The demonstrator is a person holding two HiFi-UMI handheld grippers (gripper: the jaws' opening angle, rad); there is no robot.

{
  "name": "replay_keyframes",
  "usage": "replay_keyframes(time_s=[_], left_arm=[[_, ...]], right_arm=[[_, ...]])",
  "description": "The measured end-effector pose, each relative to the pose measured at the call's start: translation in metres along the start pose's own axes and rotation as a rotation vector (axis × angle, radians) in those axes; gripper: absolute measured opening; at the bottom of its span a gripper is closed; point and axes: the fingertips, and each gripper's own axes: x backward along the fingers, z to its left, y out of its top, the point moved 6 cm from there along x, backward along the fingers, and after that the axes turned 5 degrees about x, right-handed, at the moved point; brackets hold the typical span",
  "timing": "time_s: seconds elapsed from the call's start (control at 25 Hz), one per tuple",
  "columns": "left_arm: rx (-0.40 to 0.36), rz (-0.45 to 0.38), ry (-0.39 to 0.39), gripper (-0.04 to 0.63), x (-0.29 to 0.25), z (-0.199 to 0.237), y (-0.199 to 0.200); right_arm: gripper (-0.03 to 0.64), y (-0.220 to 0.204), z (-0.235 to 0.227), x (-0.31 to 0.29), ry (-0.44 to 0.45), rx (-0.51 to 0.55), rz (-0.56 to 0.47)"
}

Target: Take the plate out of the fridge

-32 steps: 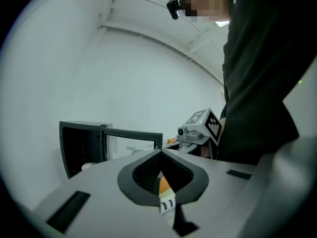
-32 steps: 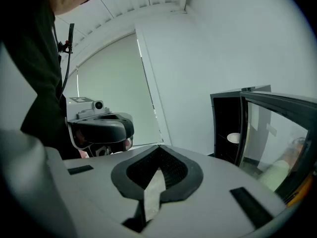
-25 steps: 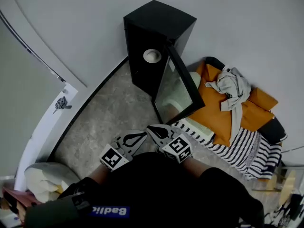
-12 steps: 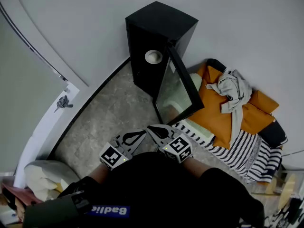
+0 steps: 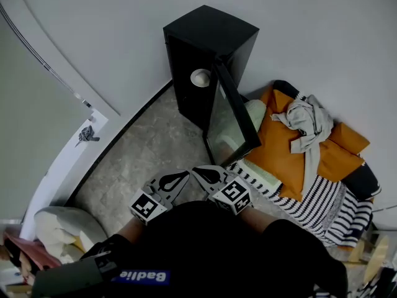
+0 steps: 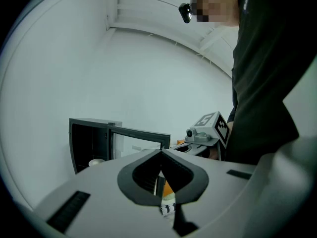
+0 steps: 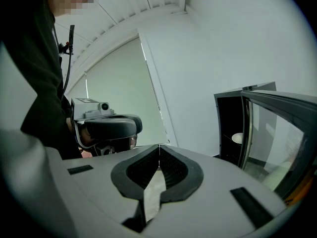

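**Fridge** (image 5: 208,48): small, black, on the floor against the wall. Its glass door (image 5: 229,113) is swung wide open towards the person.

**Plate** (image 5: 200,76): pale and round, lying flat on a shelf inside the fridge, near the open front. Being round, it has no long axis to line up with.

**Left gripper** (image 5: 186,175): fingers pressed together, nothing between them; well short of the fridge.

**Right gripper** (image 5: 195,169): fingers likewise pressed together and empty, just beside the left one.

**Key relation:** the plate lies straight ahead of both sets of fingertips, well apart from them. The open door stands on the right gripper's side, so the left gripper probably has the freer line into the fridge.

**Hard to make out:** the fridge interior is dark. The plate's underside, its shelf and anything on the plate cannot be told.
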Motion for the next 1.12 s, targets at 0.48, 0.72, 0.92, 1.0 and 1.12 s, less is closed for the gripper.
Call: replay_keyframes(time_s=[0.48, 0.72, 0.92, 1.0, 1.12], left_arm=[[0.005, -0.006, 0.074, 0.005, -0.024, -0.003, 0.004], [0.013, -0.018, 0.071, 0.005, -0.035, 0.021, 0.007], [0.01, -0.028, 0.045, 0.005, -0.041, 0.057, 0.015], [0.013, -0.029, 0.037, 0.005, -0.043, 0.074, 0.017], [0.005, -0.025, 0.017, 0.005, -0.045, 0.102, 0.021]], right_arm=[[0.011, -0.008, -0.023, 0.017, 0.042, -0.008, 0.002], [0.011, -0.006, -0.04, 0.004, 0.038, -0.004, 0.023], [0.011, 0.004, -0.057, -0.019, 0.016, 0.002, 0.04], [0.011, 0.009, -0.066, -0.03, -0.003, -0.008, 0.04], [0.011, 0.017, -0.077, -0.052, -0.017, -0.019, 0.048]])
